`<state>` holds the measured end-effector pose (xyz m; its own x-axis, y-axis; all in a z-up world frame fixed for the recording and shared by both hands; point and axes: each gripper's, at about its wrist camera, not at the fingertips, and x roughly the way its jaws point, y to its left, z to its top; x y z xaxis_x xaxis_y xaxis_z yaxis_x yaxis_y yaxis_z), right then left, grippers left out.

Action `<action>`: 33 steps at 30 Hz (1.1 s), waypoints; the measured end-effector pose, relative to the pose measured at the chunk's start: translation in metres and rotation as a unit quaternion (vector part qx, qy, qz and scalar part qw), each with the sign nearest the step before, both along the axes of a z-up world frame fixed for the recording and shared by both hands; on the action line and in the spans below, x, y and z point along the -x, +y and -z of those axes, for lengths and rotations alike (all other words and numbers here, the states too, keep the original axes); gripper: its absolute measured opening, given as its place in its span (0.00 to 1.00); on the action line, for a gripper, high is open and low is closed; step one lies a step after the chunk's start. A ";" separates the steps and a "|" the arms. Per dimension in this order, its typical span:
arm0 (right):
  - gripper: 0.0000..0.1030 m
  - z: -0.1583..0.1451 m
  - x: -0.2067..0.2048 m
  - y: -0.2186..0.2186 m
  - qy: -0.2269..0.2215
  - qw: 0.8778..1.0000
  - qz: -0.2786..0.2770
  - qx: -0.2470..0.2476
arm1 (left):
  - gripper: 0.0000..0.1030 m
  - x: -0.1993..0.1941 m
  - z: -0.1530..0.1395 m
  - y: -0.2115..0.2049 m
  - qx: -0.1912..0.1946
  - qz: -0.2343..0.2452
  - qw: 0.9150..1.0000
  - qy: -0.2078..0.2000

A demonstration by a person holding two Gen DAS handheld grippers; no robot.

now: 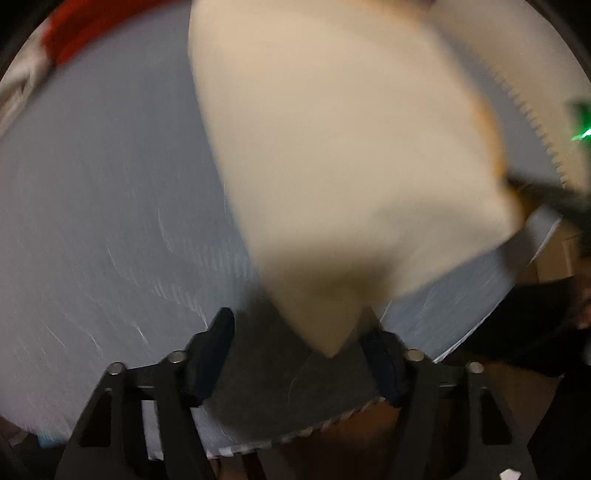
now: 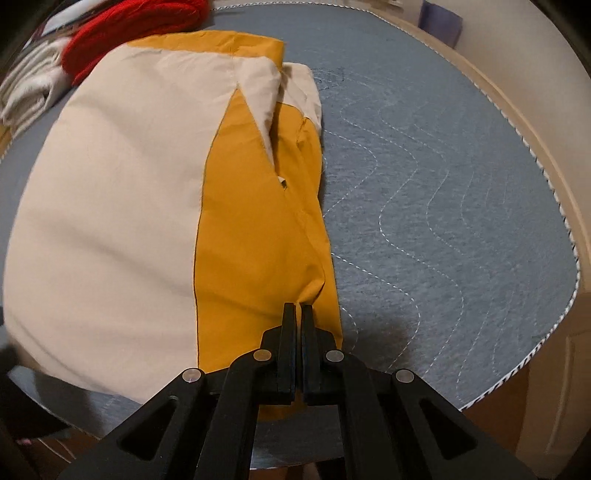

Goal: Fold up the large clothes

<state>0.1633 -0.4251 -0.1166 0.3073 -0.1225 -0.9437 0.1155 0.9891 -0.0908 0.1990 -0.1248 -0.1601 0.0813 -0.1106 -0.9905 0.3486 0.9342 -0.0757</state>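
Grey quilted pad (image 2: 443,192) covers the bench, a cream-and-mustard garment (image 2: 147,192) lying on its left half.

At far left a folded white cloth (image 2: 26,92) and a red knit (image 2: 122,33) crowd the garment's top corner; rightward the pad is open out to its striped edge (image 2: 554,192). Left claw (image 1: 299,354), spread, has a cream fabric corner hanging blurred between its fingers, untouched by either. Right claw (image 2: 299,314), pressed together, pinches the garment's mustard edge near the pad's front. Only the right view shows the mustard panels; the left view is mostly motion-blurred cream.
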 end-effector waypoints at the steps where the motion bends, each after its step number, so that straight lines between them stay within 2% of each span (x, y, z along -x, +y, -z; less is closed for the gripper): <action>1: 0.01 -0.004 0.001 0.003 0.002 1.000 -0.009 0.007 | 0.41 0.002 0.000 0.003 -0.007 -0.011 1.000 -0.001; 3: 0.02 -0.021 0.002 0.003 -0.008 1.000 -0.010 0.003 | 0.43 0.005 -0.021 0.003 0.016 -0.007 1.000 -0.024; 4: 0.02 -0.040 0.005 -0.002 -0.027 1.000 0.002 -0.012 | 0.49 0.005 -0.034 0.003 0.026 -0.004 0.999 -0.041; 7: 0.06 -0.098 0.018 -0.009 -0.107 0.994 0.009 -0.014 | 0.63 0.010 -0.061 0.009 0.002 -0.002 0.996 -0.093; 8: 0.07 -0.123 0.023 -0.010 -0.147 0.989 0.003 -0.002 | 0.64 0.012 -0.070 0.013 -0.002 -0.007 0.994 -0.111; 10: 0.13 -0.150 0.025 -0.012 -0.189 0.982 -0.009 0.002 | 0.64 0.016 -0.079 0.017 0.001 -0.016 0.993 -0.118; 11: 0.29 -0.166 0.023 -0.014 -0.212 0.977 -0.015 -0.007 | 0.64 0.017 -0.084 0.020 0.003 -0.021 0.992 -0.123; 12: 0.66 -0.174 0.023 -0.014 -0.225 0.974 -0.016 -0.016 | 0.64 0.023 -0.087 0.025 0.002 -0.026 0.991 -0.131; 13: 0.91 -0.185 0.021 -0.015 -0.251 0.967 -0.020 -0.030 | 0.64 0.028 -0.091 0.019 0.000 -0.029 0.990 -0.135; 14: 0.96 -0.190 0.019 -0.015 -0.270 0.962 -0.026 -0.038 | 0.64 0.028 -0.096 0.021 -0.001 -0.034 0.989 -0.143; 15: 0.97 -0.193 0.014 -0.014 -0.284 0.957 -0.035 -0.039 | 0.64 0.023 -0.099 0.025 -0.002 -0.036 0.988 -0.149; 18: 0.96 -0.185 -0.017 -0.008 -0.271 0.959 -0.049 -0.063 | 0.64 0.019 -0.104 0.028 -0.006 -0.048 0.986 -0.160; 25: 0.96 -0.123 -0.098 -0.001 -0.202 0.977 -0.050 -0.055 | 0.64 0.006 -0.101 0.036 -0.012 -0.076 0.985 -0.157; 27: 0.95 -0.101 -0.120 -0.007 -0.172 0.981 -0.043 -0.082 | 0.64 0.001 -0.103 0.033 -0.012 -0.078 0.982 -0.172; 29: 0.89 -0.079 -0.143 -0.011 -0.140 0.984 -0.026 -0.108 | 0.64 -0.004 -0.105 0.031 0.000 -0.081 0.979 -0.186; 31: 0.77 -0.055 -0.166 -0.017 -0.105 0.985 -0.006 -0.135 | 0.64 -0.012 -0.108 0.027 0.010 -0.080 0.978 -0.192; 33: 0.69 -0.035 -0.183 -0.028 -0.081 0.983 0.019 -0.165 | 0.64 -0.025 -0.107 0.024 0.023 -0.078 0.981 -0.177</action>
